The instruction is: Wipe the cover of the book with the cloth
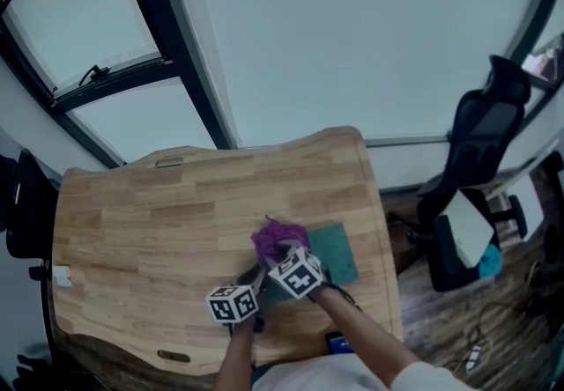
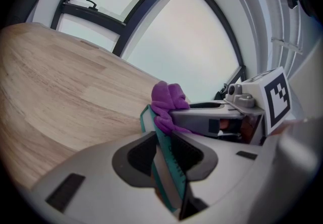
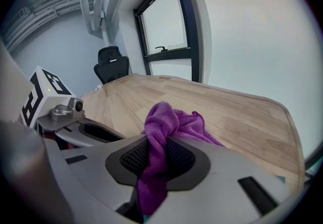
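A teal book (image 1: 340,250) lies on the wooden table (image 1: 159,222) near its front right. In the left gripper view my left gripper (image 2: 164,153) is shut on the book (image 2: 173,176), whose near edge stands between the jaws. A crumpled purple cloth (image 1: 280,237) sits on the book's left part. My right gripper (image 3: 157,160) is shut on the cloth (image 3: 169,124), which bunches up past the jaws. In the head view the left gripper (image 1: 256,278) and the right gripper (image 1: 282,252) sit close together. The right gripper (image 2: 202,116) presses the cloth (image 2: 166,99) against the book's far end.
A black office chair (image 1: 480,147) stands on the floor to the right of the table, and another chair (image 3: 112,64) stands past the table's left end. A window frame (image 1: 167,55) runs behind the table. A small blue thing (image 1: 339,343) lies near the front edge.
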Motion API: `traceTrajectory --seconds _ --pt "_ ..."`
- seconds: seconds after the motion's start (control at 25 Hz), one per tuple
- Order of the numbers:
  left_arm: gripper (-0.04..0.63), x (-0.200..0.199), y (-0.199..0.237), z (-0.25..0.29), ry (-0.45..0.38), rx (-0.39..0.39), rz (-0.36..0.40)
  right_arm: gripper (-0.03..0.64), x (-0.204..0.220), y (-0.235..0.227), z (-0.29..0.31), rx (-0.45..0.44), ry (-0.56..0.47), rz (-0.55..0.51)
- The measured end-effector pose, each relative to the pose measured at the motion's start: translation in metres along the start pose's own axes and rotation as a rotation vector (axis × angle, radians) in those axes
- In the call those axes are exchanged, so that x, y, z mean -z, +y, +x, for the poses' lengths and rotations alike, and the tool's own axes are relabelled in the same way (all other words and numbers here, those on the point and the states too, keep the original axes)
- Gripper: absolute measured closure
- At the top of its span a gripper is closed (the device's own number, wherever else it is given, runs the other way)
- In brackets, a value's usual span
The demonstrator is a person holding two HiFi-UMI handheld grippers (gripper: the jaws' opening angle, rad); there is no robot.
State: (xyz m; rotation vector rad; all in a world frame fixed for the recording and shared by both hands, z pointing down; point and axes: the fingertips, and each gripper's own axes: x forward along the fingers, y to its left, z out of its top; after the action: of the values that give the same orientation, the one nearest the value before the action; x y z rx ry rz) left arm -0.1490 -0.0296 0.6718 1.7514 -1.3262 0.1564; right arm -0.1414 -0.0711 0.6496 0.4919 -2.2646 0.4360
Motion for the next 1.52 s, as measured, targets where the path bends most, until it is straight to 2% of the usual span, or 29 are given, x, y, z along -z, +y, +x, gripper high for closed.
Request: traceTrajectory --seconds 0.84,1.28,1.52 --pt "0.5 -0.001 0.001 0.001 -0.002 -0.008 0.005 0.537 0.028 0.009 -0.019 -0.002 0.013 0.019" --pt "0.5 -0.001 0.001 0.002 -0.004 -0.006 0.008 0.537 0.037 0.016 -0.028 -0.047 0.019 0.054" --pt "0.5 -0.001 0.001 0.002 -0.006 -0.008 0.009 0.537 0.043 0.023 -0.033 -0.104 0.039 0.062"
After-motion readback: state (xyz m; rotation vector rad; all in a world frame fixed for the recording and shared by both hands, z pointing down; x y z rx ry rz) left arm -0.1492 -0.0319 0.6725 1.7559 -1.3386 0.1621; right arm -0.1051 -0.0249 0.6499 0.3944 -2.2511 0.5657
